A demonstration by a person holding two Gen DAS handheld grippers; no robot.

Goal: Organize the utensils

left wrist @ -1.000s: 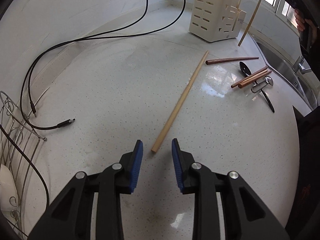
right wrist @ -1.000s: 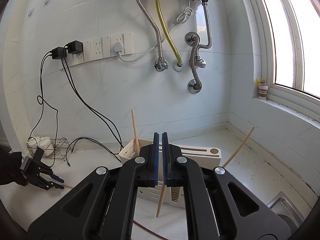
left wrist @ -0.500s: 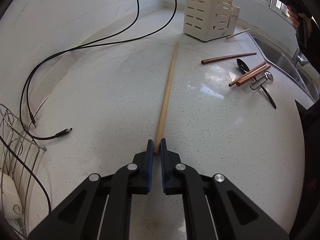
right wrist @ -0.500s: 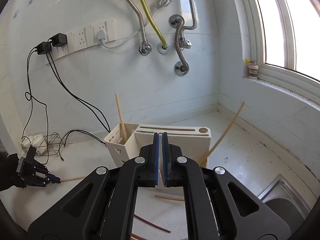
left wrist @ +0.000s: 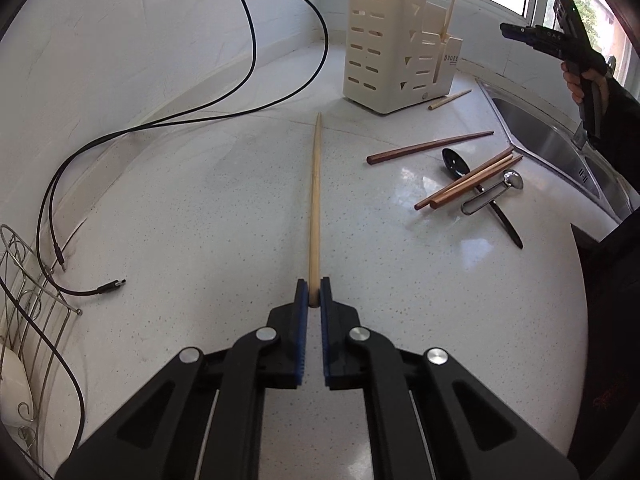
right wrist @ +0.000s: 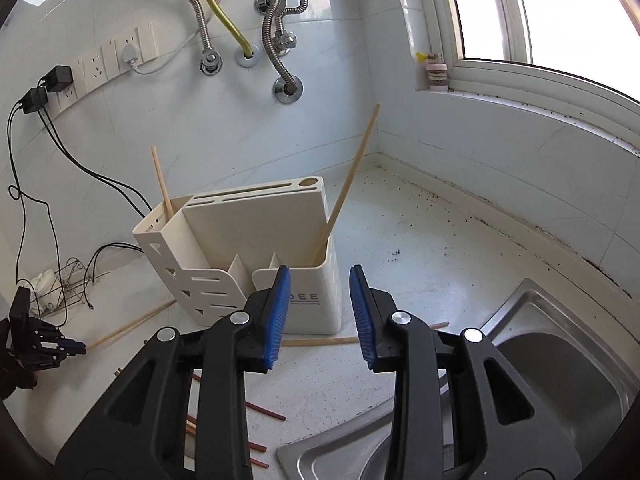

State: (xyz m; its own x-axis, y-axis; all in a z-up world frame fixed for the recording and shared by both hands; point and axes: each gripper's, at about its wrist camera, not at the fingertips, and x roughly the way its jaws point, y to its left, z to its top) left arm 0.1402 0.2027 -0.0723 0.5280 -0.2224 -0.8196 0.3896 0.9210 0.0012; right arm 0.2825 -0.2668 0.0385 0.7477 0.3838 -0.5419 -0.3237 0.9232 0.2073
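My left gripper [left wrist: 314,292] is shut on the near end of a long light wooden chopstick [left wrist: 316,200], which points toward the cream utensil holder [left wrist: 384,52]. In the right wrist view my right gripper [right wrist: 318,280] hovers just in front of the holder [right wrist: 248,232]; its jaws are opening with nothing between them. One light chopstick [right wrist: 348,184] leans in the holder's right compartment, and another [right wrist: 160,180] stands at its left. Dark brown chopsticks [left wrist: 430,146], a black spoon [left wrist: 456,162] and a metal spoon [left wrist: 492,192] lie on the counter.
A steel sink [right wrist: 560,360] is set into the counter at the right. Black cables [left wrist: 160,124] trail along the left wall, and a wire rack [left wrist: 24,280] stands at the far left. One more light chopstick [right wrist: 320,342] lies at the holder's foot.
The left gripper closed on the chopstick's end and swung it to point at the holder. The right gripper came down toward the holder and its jaws parted.
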